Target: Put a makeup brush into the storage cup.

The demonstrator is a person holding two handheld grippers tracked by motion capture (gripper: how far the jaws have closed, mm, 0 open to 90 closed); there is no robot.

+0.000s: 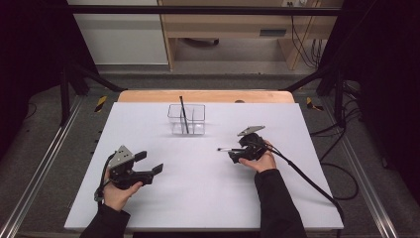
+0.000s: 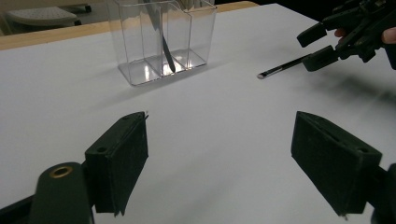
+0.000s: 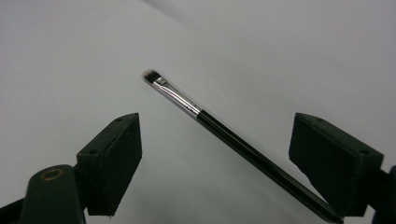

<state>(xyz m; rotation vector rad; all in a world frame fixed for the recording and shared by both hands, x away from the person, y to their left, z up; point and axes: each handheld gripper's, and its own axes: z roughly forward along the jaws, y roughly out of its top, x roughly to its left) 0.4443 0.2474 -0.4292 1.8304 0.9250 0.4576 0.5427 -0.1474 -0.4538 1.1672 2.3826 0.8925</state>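
A thin black makeup brush [image 3: 224, 130] with a silver ferrule lies on the white table [image 1: 198, 198]; its bristle tip points left in the high view [image 1: 221, 148]. My right gripper [image 1: 236, 150] is down around its handle, open. In the right gripper view the handle runs close by the right pad [image 3: 331, 163] and the left pad stands well off. The left gripper [image 1: 150, 162] rests open near the table's front left, nothing between its fingers. A clear divided holder [image 1: 186, 119] at the back centre has a dark stick [image 1: 183, 115] standing in it.
The left gripper view shows the holder [image 2: 163, 42] ahead and the right gripper [image 2: 315, 46] with the brush [image 2: 282, 68] at the upper right. A wooden strip [image 1: 205, 95] borders the table's far edge. Black cable [image 1: 307, 181] trails from the right gripper.
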